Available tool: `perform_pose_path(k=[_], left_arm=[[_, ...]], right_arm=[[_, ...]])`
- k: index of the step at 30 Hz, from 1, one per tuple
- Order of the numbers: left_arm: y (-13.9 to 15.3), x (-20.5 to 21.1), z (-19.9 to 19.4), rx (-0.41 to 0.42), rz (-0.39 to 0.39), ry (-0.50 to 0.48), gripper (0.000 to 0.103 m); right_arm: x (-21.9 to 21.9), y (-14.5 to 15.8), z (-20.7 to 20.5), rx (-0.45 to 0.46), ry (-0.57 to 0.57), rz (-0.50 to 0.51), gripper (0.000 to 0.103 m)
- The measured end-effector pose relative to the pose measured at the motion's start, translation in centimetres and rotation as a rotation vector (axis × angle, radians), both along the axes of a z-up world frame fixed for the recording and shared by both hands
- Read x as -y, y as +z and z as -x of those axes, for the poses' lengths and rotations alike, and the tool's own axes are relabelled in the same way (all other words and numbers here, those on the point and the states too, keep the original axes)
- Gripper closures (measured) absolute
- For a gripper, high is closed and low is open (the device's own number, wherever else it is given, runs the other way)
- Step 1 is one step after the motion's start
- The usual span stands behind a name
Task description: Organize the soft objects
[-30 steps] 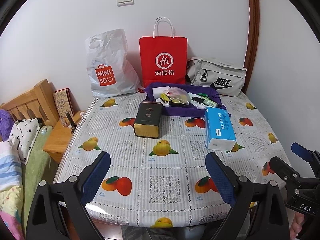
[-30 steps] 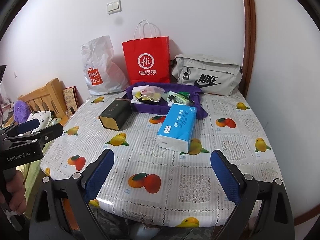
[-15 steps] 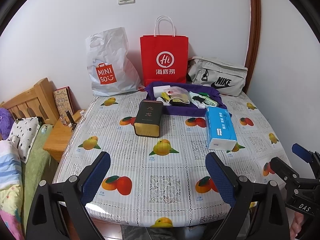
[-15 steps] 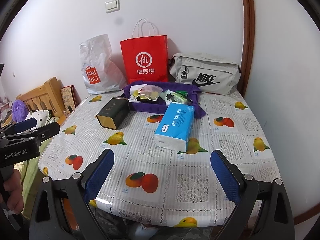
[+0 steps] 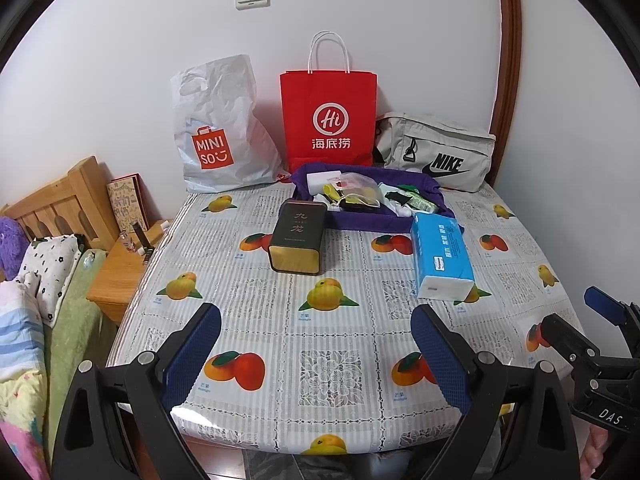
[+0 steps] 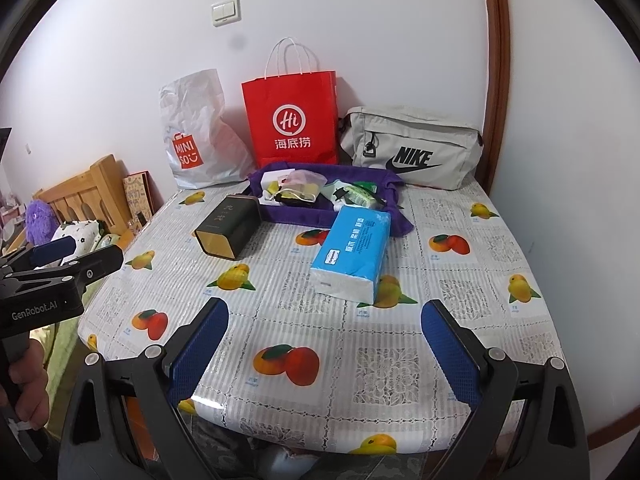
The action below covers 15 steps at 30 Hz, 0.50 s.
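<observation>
Fingers (image 5: pixel 192 354) of both grippers wide apart, empty.

Blue tissue pack (image 6: pixel 352 258) lying on the fruit-print tablecloth (image 6: pixel 460 280), just before a purple tray (image 6: pixel 304 216) of small items. Dark tin (image 6: pixel 230 228) to its left. Right gripper (image 6: pixel 326 354) spread wide, empty, above the near edge.

Blue tissue pack (image 5: pixel 440 256) flat beside purple tray (image 5: pixel 360 222) of pouches
</observation>
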<state>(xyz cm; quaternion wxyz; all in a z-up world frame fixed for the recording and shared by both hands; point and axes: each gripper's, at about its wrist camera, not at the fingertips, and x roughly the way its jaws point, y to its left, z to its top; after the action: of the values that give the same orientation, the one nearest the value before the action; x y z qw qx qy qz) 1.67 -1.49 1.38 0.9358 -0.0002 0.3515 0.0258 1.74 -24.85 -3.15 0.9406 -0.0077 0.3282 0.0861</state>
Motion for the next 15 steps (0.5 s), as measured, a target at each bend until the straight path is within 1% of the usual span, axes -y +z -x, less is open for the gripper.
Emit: perform_pose_path(k=[15], left_arm=[[-0.2, 0.24, 0.01, -0.002, -0.001, -0.003, 0.007]], right_arm=[[-0.02, 0.06, 0.04, 0.0, 0.001, 0.002, 0.007]])
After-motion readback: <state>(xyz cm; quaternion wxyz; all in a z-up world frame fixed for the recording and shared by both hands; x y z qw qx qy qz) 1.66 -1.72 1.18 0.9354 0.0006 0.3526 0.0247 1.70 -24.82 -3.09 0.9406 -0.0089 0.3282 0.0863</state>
